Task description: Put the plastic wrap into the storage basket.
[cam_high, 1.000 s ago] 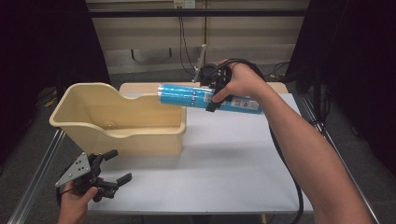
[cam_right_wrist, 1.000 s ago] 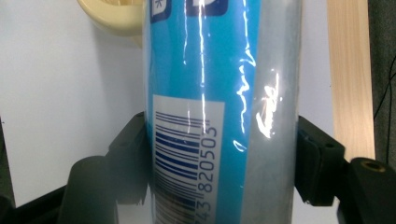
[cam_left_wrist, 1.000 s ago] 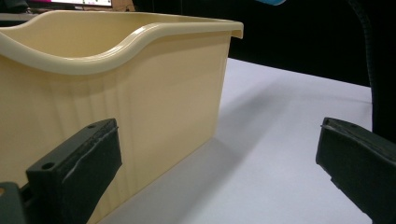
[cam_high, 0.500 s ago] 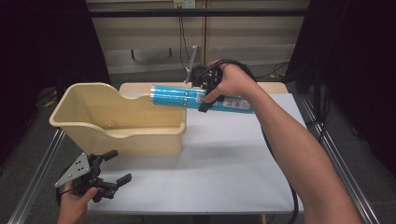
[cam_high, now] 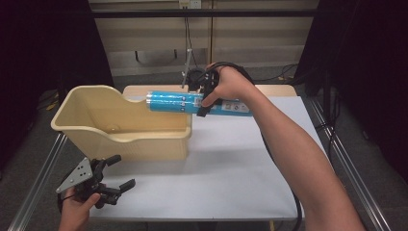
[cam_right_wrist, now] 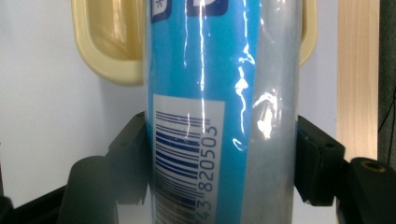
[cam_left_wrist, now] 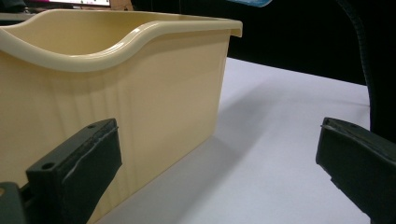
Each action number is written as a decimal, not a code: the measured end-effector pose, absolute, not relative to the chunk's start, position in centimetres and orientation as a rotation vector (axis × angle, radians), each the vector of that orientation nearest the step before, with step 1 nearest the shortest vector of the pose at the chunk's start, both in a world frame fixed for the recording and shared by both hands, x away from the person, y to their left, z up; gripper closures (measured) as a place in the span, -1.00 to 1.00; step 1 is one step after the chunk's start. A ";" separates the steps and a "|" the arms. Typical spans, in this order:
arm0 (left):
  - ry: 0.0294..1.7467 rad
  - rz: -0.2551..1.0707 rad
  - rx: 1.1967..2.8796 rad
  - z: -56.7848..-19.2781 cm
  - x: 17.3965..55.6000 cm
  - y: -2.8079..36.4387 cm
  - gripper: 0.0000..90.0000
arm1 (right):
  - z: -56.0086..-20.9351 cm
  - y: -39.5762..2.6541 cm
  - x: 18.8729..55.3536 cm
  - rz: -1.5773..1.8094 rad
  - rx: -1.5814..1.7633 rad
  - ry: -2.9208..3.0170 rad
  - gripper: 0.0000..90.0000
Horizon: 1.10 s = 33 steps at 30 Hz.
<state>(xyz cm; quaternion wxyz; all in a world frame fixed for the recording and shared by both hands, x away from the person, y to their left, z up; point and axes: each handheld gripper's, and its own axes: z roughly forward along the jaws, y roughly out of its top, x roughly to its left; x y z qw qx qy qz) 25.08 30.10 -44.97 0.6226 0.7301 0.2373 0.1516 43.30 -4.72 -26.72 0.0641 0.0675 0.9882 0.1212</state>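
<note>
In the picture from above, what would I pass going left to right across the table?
Left claw → cream tub → blue tube → right claw clamped on it.

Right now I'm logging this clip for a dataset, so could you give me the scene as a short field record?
setting: white table
bin: beige plastic bin, open top, standing on the table's left half
held item: blue tube, lying level, one end over the bin's right rim
right gripper: shut on the tube's middle
left gripper: open, holding nothing, near the front edge
</note>
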 end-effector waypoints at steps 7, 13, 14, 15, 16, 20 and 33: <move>0.548 0.348 1.678 -45.0 25.0 30.2 -1.00 | -27.2 -3.7 43.4 0.379 0.176 2.991 -0.28; 0.548 0.347 1.677 -45.0 25.0 30.2 -1.00 | -27.5 -3.3 43.6 0.385 0.173 2.998 -0.28; 0.551 0.345 1.676 -45.0 25.0 30.2 -1.00 | -27.5 -3.2 43.7 0.392 0.166 3.001 -0.28; 0.550 0.345 1.677 -45.0 25.0 30.2 -1.00 | -27.5 -3.1 43.7 0.375 0.170 3.001 -0.28; 0.545 0.346 1.681 -45.0 25.0 30.2 -1.00 | -27.6 -3.1 43.7 0.376 0.172 2.998 -0.28; 0.548 0.345 1.678 -45.0 25.0 30.2 -1.00 | -27.9 -2.7 43.8 0.378 0.169 3.003 -0.28; 0.551 0.333 1.671 -45.1 25.1 30.1 -1.00 | -28.5 -1.7 44.2 0.368 0.145 3.007 -0.28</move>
